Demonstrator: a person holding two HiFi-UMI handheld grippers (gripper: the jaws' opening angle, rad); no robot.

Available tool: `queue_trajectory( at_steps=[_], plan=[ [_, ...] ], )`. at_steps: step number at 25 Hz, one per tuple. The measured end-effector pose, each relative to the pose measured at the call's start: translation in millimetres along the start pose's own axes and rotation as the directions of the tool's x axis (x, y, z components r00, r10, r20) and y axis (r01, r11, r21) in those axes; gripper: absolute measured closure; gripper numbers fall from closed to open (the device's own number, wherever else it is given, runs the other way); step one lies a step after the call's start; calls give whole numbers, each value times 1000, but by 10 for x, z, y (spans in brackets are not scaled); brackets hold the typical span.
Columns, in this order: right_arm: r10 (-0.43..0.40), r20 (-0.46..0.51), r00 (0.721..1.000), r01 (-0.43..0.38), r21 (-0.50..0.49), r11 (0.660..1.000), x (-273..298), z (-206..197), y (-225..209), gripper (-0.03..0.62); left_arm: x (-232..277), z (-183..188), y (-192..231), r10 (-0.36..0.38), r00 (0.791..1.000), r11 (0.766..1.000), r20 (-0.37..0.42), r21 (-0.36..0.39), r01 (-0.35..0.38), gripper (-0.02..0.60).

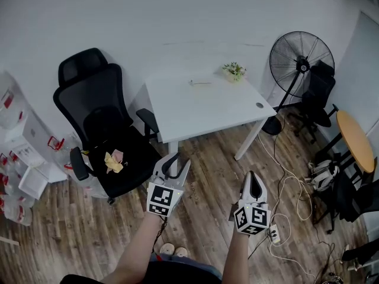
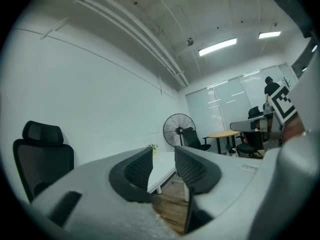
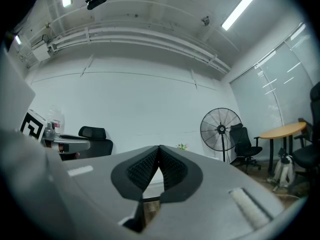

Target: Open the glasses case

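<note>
A slim pale object (image 1: 201, 83), too small to tell whether it is the glasses case, lies near the far edge of the white table (image 1: 207, 111). Both grippers hang over the wooden floor in front of the table, well short of it. My left gripper (image 1: 180, 161) points at the table's near corner, its jaws apart with nothing between them; in the left gripper view (image 2: 163, 155) the table top shows through the gap. To its right, my right gripper (image 1: 253, 174) has its jaws together and holds nothing, as the right gripper view (image 3: 159, 148) confirms.
A small potted plant (image 1: 234, 71) sits at the table's far right corner. A black office chair (image 1: 103, 129) with a yellow item (image 1: 113, 162) on its seat stands left of the table. A floor fan (image 1: 301, 58), a round wooden table (image 1: 355, 141) and floor cables (image 1: 284, 188) are at the right.
</note>
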State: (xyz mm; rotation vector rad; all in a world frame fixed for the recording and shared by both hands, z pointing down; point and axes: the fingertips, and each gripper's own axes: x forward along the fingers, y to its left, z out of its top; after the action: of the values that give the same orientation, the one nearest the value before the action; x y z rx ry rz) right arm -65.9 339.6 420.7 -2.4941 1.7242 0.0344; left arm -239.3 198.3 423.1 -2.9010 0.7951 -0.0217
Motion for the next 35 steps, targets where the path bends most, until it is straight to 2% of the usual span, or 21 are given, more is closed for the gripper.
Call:
queue_trajectory(
  at_steps=[7, 22, 29, 31, 35],
  plan=[
    [5, 1, 1000, -5, 7, 1000, 47, -18, -175, 582, 127, -3, -78, 5, 1000, 1000, -2, 2, -5, 414],
    [17, -2, 1000, -17, 31, 999, 509, -227, -564, 583, 658, -173, -84, 13, 1000, 1000, -14, 11, -13, 410],
    [10, 5, 1000, -10, 40, 999, 1133, -453, -859, 583, 1273, -354, 162, 16, 1000, 1000, -3, 19, -15, 410],
    [13, 4, 1000, -13, 33, 999, 1432, -525, -966, 582, 1573, -406, 307, 34, 999, 999, 4, 17, -34, 410],
    [23, -3, 1000, -23, 29, 999, 2234, -693, -1245, 583, 2384, -538, 623, 56, 998, 996, 2, 68, -56, 410]
  ],
)
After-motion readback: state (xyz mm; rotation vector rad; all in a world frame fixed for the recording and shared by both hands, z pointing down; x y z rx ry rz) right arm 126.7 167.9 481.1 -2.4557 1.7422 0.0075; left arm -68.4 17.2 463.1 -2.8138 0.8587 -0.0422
